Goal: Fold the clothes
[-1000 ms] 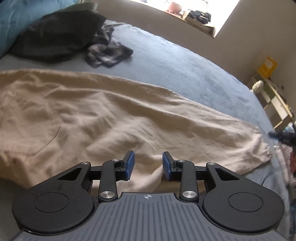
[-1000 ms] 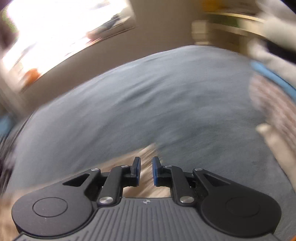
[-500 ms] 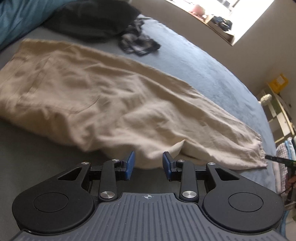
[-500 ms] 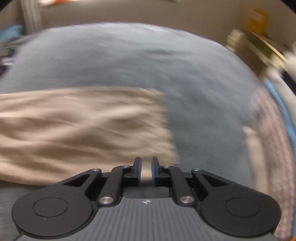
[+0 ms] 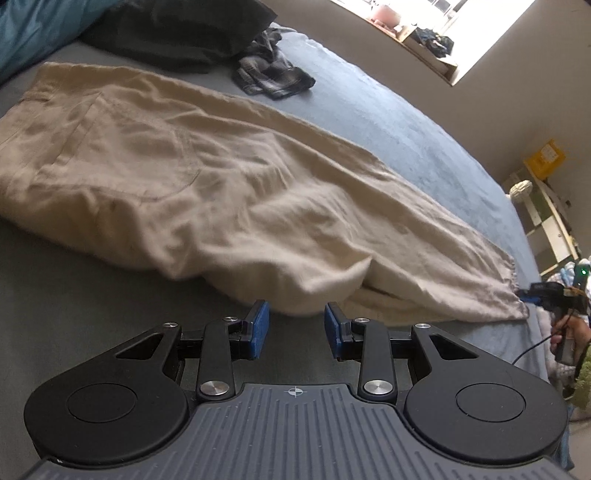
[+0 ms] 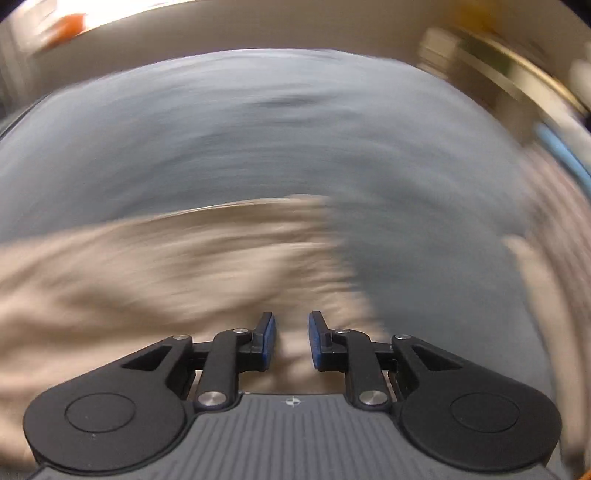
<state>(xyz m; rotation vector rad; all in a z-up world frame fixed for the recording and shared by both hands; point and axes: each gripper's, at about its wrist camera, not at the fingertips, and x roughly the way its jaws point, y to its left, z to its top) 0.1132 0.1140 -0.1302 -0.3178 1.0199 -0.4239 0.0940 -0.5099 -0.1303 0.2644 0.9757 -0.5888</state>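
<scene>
A grey-blue bed [image 5: 406,122] fills the left wrist view, running back to a beige wall and a bright window [image 5: 436,33] with clutter on its sill. A teal pillow [image 5: 33,26] and a black garment [image 5: 177,26] lie at the head end, with a dark checked cloth [image 5: 273,75] bunched just beside the black one. A pale shelf unit [image 5: 546,218] and a yellow box [image 5: 545,162] stand by the wall at the right. Beige trousers [image 5: 207,184] lie stretched across the bed, waist at the left, leg ends at the right, the cloth rumpled. The left hand-held gripper [image 5: 295,328] hovers over bare bed at the near edge of the trousers, its fingers apart with nothing between them. At the far right a hand [image 5: 569,332] holds the right hand-held gripper [image 5: 528,295] at the hem.

The right wrist view is heavily blurred. The bed [image 6: 258,147] curves up to the wall, with a smeared shelf [image 6: 498,70] at upper right. The trousers [image 6: 166,266] reach in from the left and end just right of the gripper. The right hand-held gripper [image 6: 291,341] sits over the hem end, its jaws opening, with beige cloth seen in the gap; whether it lies between the pads or below them I cannot tell.
</scene>
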